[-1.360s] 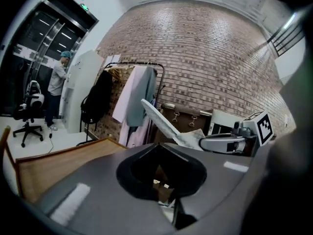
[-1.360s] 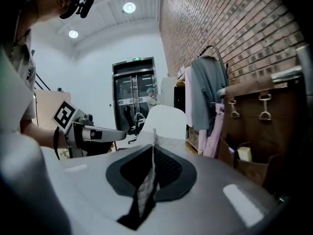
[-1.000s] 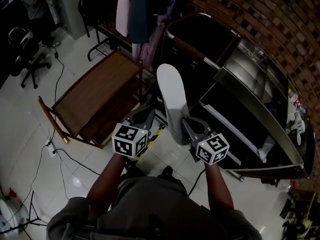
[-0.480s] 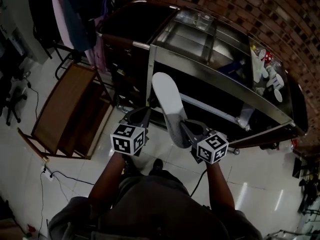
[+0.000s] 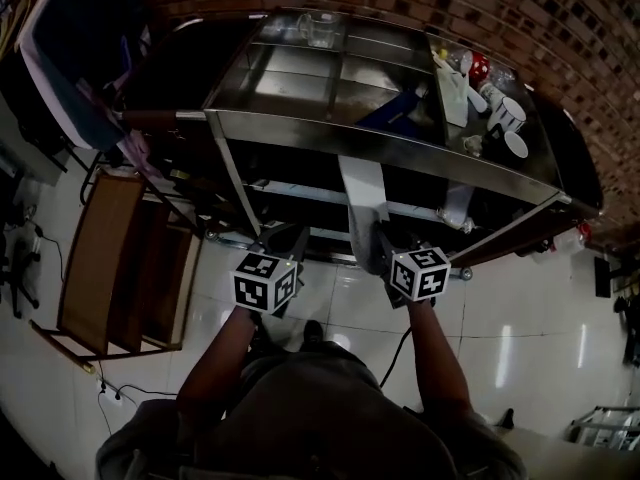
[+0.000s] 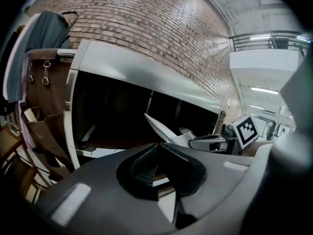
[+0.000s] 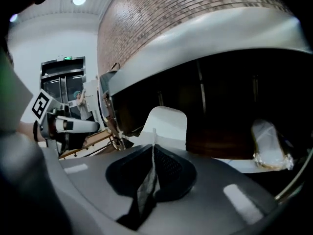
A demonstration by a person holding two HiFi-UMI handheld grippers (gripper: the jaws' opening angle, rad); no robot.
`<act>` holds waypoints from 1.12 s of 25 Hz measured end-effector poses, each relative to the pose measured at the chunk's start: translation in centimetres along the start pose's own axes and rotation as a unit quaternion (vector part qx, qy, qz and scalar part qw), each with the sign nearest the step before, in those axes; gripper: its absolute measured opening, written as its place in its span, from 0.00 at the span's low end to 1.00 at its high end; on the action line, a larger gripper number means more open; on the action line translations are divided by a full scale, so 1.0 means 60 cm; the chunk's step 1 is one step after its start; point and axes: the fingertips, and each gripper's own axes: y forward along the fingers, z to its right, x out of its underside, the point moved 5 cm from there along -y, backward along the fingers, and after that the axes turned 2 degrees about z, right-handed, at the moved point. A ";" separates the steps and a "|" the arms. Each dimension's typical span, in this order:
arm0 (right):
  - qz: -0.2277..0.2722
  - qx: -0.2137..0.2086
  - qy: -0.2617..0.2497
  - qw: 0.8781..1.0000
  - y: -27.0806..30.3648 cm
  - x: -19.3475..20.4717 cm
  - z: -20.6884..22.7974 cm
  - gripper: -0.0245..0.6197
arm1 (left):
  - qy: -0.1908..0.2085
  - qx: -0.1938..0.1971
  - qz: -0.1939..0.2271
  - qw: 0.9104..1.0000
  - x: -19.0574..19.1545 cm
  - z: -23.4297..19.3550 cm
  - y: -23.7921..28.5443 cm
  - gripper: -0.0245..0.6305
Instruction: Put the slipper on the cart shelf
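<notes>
**Slipper toe now inside the steel cart**

Wooden trolley (image 5: 100, 258), which a second ago lay at 11 o'clock right ahead of the person, has slid out to 9 o'clock in the head view. The steel cart (image 5: 380, 138), then off at 3 o'clock, now spans the top from 11 to 2 o'clock.

The left gripper (image 5: 297, 236) hangs at 7 o'clock of the cart's open side, its jaws pressed together with nothing between them.

The slipper (image 5: 362, 190), earlier standing tall in open air above both grippers, now points toward 12 o'clock, with its toe passing under the cart's top tray, above the lower shelf.

The right gripper (image 5: 381, 238) has its jaws clamped tight on a thin edge at the slipper's heel end, as before.

A plastic-wrapped bundle (image 7: 268, 143) lies on the lower shelf at 3 o'clock of the slipper, well apart from it.
</notes>
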 end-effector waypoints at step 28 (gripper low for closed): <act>0.045 0.097 0.049 0.993 0.186 -0.043 0.178 0.22 | -0.005 -0.004 -0.008 1.000 -0.031 -0.029 0.083 0.05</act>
